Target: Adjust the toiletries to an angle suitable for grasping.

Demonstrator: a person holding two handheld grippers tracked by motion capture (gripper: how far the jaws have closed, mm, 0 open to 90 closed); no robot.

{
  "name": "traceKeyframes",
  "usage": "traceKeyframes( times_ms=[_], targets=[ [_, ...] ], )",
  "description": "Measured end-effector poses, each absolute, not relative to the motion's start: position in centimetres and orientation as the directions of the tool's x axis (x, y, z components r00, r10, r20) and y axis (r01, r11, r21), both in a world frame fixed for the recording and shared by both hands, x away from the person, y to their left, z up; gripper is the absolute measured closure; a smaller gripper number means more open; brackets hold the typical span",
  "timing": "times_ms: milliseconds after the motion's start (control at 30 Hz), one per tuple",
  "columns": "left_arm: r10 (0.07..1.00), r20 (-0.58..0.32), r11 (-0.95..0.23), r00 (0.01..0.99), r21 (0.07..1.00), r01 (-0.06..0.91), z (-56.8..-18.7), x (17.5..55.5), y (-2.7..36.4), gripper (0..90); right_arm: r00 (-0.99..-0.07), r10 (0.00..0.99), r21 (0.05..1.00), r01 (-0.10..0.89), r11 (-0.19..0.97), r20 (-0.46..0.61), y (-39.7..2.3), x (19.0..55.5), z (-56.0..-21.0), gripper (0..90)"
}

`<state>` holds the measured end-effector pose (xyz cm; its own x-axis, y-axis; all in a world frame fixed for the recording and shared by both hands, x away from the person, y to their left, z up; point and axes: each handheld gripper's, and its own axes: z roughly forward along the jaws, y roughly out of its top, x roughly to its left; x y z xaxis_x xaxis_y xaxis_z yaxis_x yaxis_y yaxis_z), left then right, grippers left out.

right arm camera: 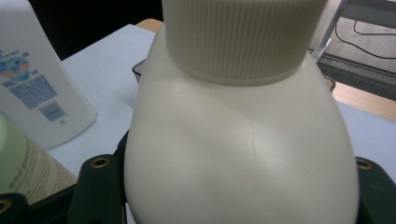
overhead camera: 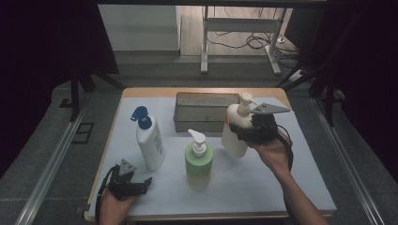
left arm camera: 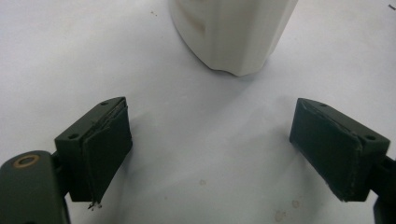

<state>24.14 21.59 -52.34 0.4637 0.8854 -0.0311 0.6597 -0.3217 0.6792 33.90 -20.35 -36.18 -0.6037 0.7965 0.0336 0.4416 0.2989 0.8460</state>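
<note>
The right tool [overhead camera: 248, 133] is clamped on the cream pump bottle [overhead camera: 236, 129], held tilted above the surface [overhead camera: 263, 183] near the metal tray [overhead camera: 206, 111]. The smooth, rounded plastic may slip; a grip on the wide shoulder seems safest. The left tool [overhead camera: 141, 184] rests apart, empty.

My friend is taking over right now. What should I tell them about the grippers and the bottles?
Right gripper: shut on the cream pump bottle, which looks lifted and tilted just in front of the metal bin.
Left gripper: open, nothing between its jaws, low at the table's near left edge, facing the base of the white bottle with the blue pump.
The green pump bottle stands upright mid-table.
Done: cream bottle picked up.
Left: the bin looks like the likely goal, but that is a guess; the white and green bottles are untouched.
</note>
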Motion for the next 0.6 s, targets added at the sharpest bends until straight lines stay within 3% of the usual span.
traceKeyframes(
  times_ms=[600],
  targets=[
    [0.885, -0.031, -0.322, 0.464, 0.679, 0.659, -52.3, 24.1, 21.6, 12.3, -0.593, 0.805, 0.86, 0.425, 0.281, 0.03, -18.3, 36.3, -34.0, 37.0]
  ],
)
